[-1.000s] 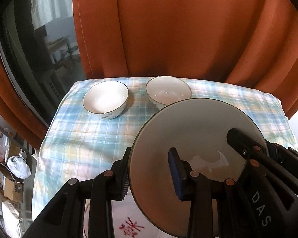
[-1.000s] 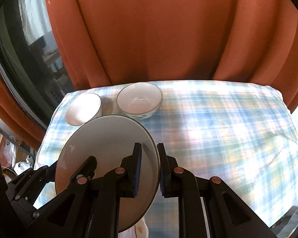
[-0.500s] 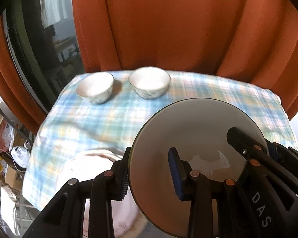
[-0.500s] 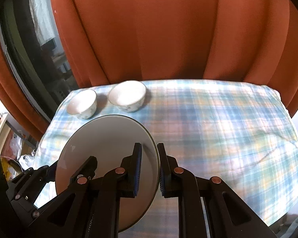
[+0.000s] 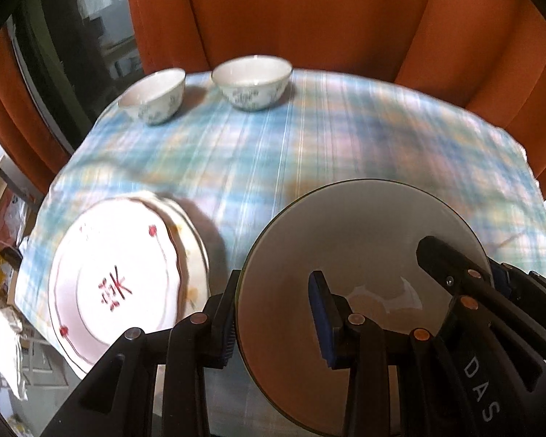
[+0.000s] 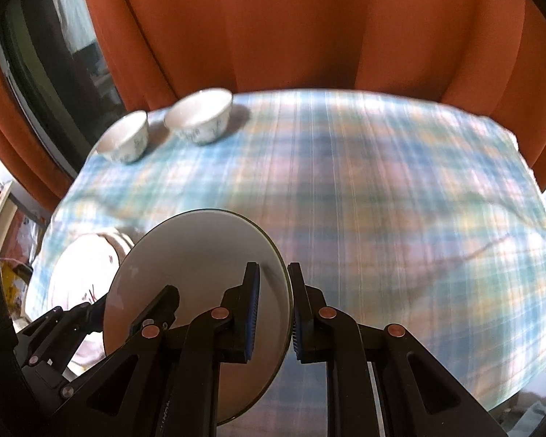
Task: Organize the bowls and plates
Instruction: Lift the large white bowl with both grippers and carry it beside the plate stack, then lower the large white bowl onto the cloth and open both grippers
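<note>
A plain grey-white plate (image 5: 364,255) hangs tilted above the checked tablecloth, held at two sides. My left gripper (image 5: 273,313) is shut on its left rim, and my right gripper (image 6: 275,313) is shut on its right rim (image 6: 285,291). To the left on the cloth lies a stack of white plates (image 5: 120,276) with red markings, also visible as white plates (image 6: 83,266) past the held plate. Two white bowls with blue patterns, bowl (image 5: 153,96) and bowl (image 5: 253,80), stand at the far left of the table.
The blue checked tablecloth (image 6: 400,196) covers the whole table; its right half holds nothing. Orange curtains (image 6: 309,29) hang close behind the far edge. A dark window and clutter (image 5: 3,273) lie beyond the table's left edge.
Both grippers have drawn back toward the near edge and lower with the plate. The bowls now look farther away, and the stack of marked plates has come into full view at the left.
</note>
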A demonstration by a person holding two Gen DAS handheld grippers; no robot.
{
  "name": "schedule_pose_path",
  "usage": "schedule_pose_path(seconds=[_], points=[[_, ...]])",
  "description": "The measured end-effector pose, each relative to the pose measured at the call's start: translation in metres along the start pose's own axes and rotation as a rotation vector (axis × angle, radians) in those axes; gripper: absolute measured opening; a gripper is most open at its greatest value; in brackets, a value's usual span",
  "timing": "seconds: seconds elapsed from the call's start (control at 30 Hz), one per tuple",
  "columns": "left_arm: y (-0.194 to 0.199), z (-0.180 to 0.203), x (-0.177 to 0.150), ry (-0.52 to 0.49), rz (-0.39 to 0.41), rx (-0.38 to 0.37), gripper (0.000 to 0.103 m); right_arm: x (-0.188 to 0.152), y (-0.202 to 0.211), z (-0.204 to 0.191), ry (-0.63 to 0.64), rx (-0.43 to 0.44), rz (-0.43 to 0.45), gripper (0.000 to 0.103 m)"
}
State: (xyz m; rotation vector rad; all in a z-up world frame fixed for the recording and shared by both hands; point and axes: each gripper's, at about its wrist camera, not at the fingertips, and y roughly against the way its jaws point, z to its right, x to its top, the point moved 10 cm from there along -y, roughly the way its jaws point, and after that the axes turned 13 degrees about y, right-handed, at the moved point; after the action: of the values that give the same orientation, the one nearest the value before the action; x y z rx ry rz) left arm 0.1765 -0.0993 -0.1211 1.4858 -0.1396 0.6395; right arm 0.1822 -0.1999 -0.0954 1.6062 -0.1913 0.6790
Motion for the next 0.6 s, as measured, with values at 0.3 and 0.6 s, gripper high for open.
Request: schedule_pose_path(seconds=[0.3,0.6], points=[[-0.022,-0.001,-0.023,-0.002,-0.033,0.047,0.036,-0.028,-0.028,0.002,0.003,0.047,-0.052,0.019],[-0.031,0.009,-0.03,-0.011,0.003,0.052,0.035,-0.043,-0.042,0.011,0.002,0.056,-0.072,0.019]])
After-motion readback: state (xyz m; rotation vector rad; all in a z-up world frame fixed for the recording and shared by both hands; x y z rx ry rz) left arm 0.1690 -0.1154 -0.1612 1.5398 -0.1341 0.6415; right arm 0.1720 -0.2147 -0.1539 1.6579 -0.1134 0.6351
